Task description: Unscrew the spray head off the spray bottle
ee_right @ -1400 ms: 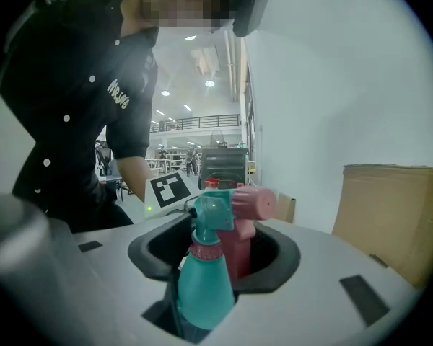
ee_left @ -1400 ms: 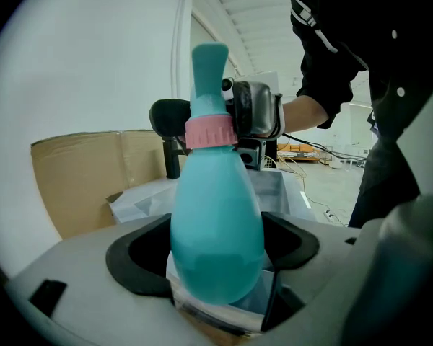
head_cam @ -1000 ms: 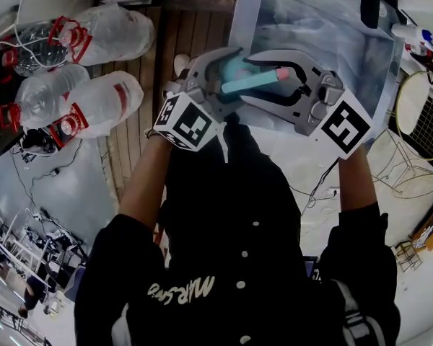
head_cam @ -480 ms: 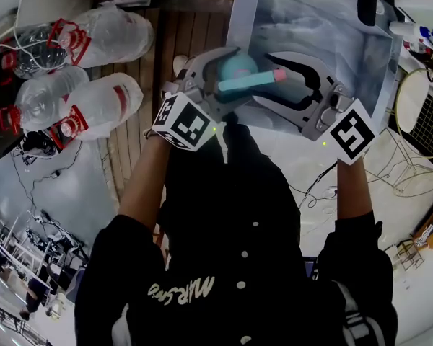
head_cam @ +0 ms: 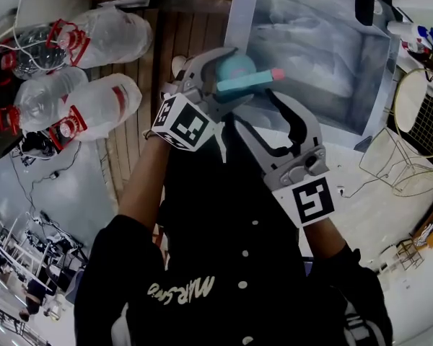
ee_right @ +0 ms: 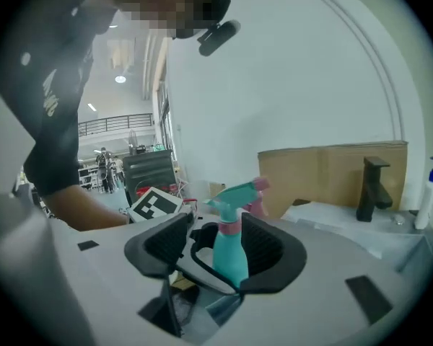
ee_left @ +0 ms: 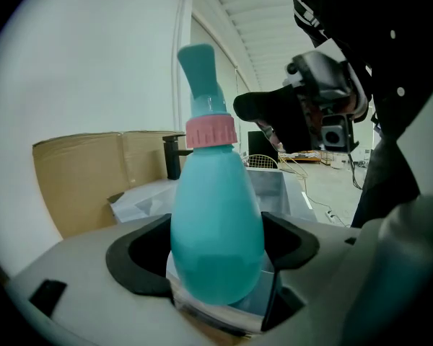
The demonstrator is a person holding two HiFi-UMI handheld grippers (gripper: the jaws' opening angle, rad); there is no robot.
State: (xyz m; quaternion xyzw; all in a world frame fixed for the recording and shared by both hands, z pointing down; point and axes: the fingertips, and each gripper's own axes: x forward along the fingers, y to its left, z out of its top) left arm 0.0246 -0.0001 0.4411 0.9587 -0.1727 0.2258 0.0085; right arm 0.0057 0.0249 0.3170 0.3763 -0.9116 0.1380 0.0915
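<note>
A teal spray bottle [ee_left: 216, 229] with a pink collar [ee_left: 211, 132] and a teal spray head [ee_left: 200, 74] stands upright in my left gripper [head_cam: 227, 74], which is shut on its belly. In the head view the spray head [head_cam: 249, 81] points right, with a pink nozzle tip. My right gripper [head_cam: 252, 110] sits just below it, pointing up at it. Its jaws stand open and have just closed a little. In the right gripper view the bottle's neck [ee_right: 229, 229] shows in the gap between the pads [ee_right: 263, 247], which do not touch it.
Large clear water bottles [head_cam: 94, 99] with red caps lie on the floor at left. A grey metal sink [head_cam: 325, 49] with a black tap [ee_right: 372, 186] lies ahead, backed by a cardboard box [ee_right: 332, 168]. A wire basket [head_cam: 418, 114] stands at right.
My right gripper has come off the spray head and swung from the right side down toward the body, rolling as it went. The left gripper and the bottle have stayed put.
</note>
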